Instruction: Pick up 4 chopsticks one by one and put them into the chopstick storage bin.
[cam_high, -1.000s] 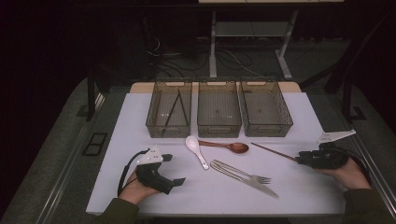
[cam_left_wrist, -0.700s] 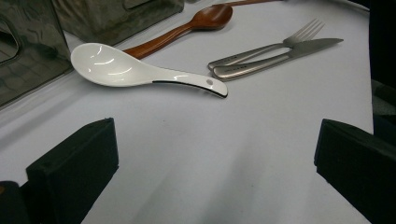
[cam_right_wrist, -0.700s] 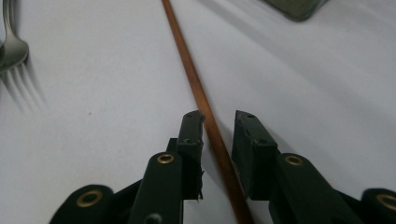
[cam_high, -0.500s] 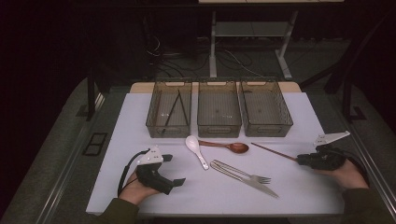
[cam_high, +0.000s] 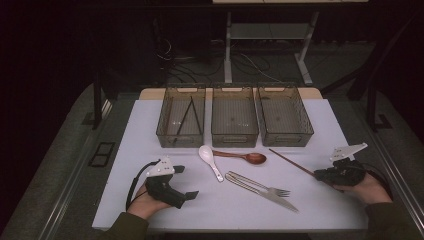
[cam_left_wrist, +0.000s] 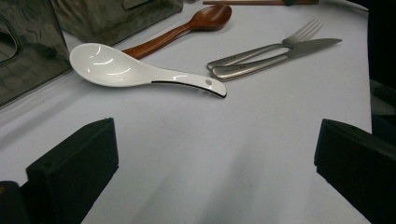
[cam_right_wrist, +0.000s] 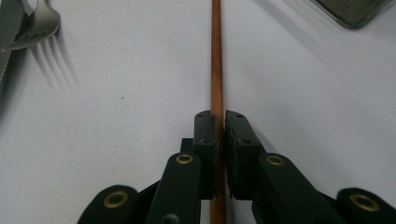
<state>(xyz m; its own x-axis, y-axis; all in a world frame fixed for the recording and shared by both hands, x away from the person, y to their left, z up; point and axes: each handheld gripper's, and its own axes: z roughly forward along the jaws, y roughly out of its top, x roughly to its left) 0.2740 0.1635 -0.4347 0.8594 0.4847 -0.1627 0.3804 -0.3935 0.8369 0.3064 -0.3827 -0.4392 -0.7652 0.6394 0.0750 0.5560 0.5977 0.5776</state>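
While the right gripper is seen from its own camera, its two black jaws are pressed onto a thin, round, reddish-brown wooden chopstick, having just been closing around it. That stick lies flat on the matte white table near the person's right hand and is stretched from the jaws toward the right one of three clear, smoky plastic bins. Just beside its far stretch, a steel fork and knife are laid side by side, smooth and dull grey. Farther left, a glossy white ceramic spoon is set touching a polished brown wooden spoon. At the far side, the left gripper is rested on the table with its blocky black jaws spread wide and nothing gripped between them.
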